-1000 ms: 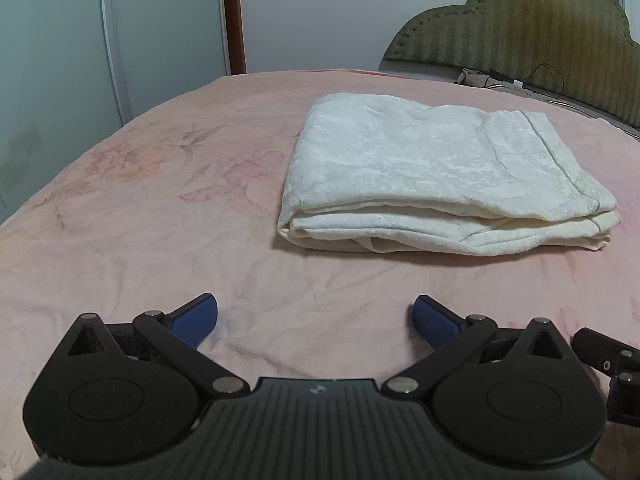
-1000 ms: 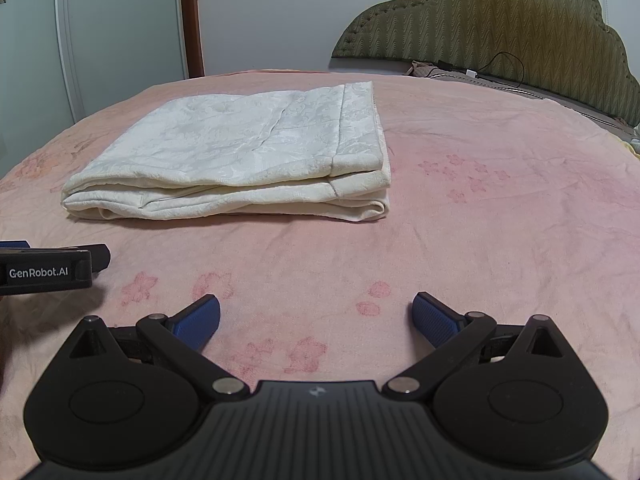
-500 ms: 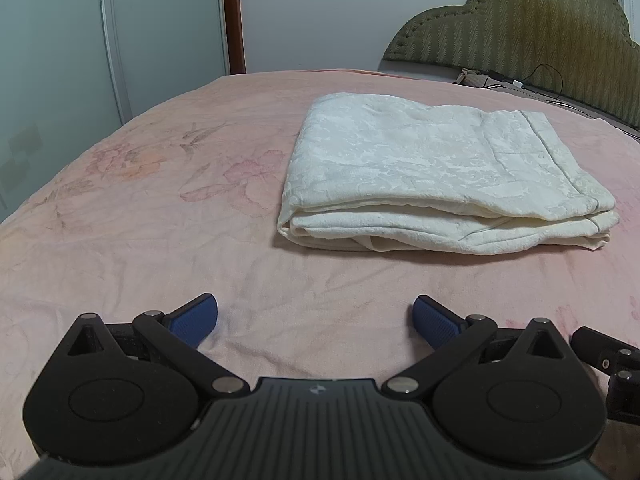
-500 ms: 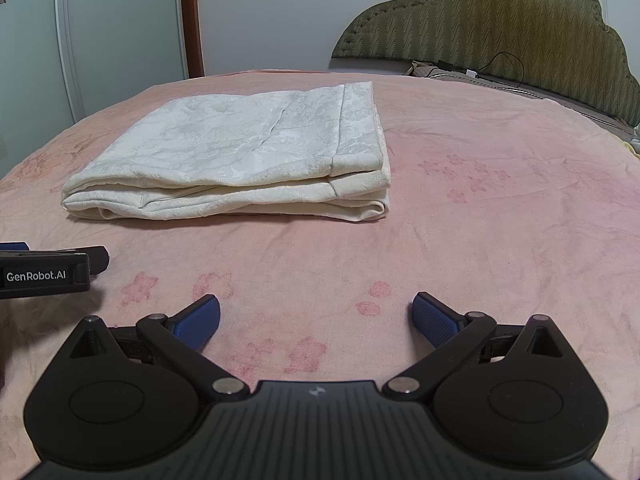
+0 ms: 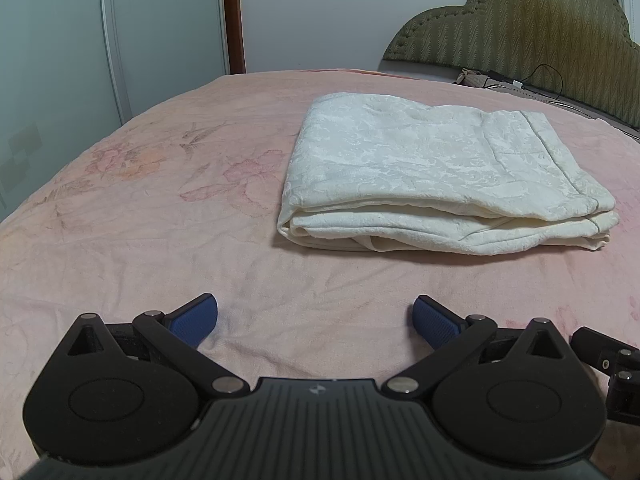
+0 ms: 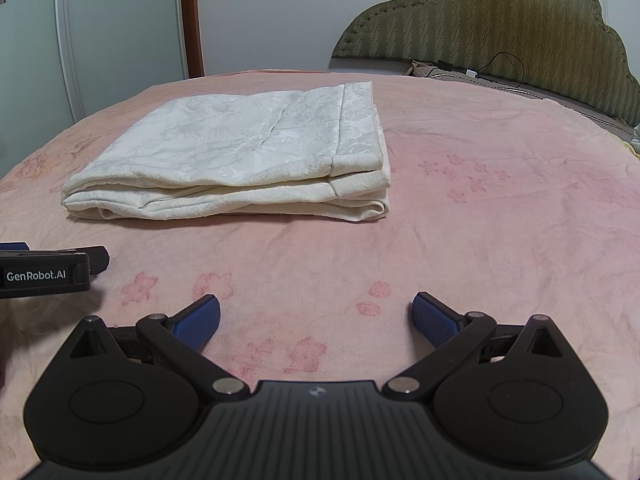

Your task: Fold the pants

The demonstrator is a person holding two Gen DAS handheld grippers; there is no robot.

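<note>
Cream-white pants (image 5: 432,168) lie folded into a flat rectangular stack on the pink bedspread; the right wrist view shows the same pants (image 6: 240,152) at centre left. My left gripper (image 5: 315,319) hovers low over the bed, short of the stack's near edge, open with nothing between its blue pads. My right gripper (image 6: 316,317) is also open and empty, a little in front of the stack's right corner. The left gripper's black body with white lettering (image 6: 44,274) shows at the left edge of the right wrist view.
The pink floral bedspread (image 5: 140,208) stretches around the pants. An olive padded headboard (image 6: 500,20) stands at the back right, with a cable and small items (image 6: 468,72) below it. Pale wardrobe doors (image 5: 80,40) line the left.
</note>
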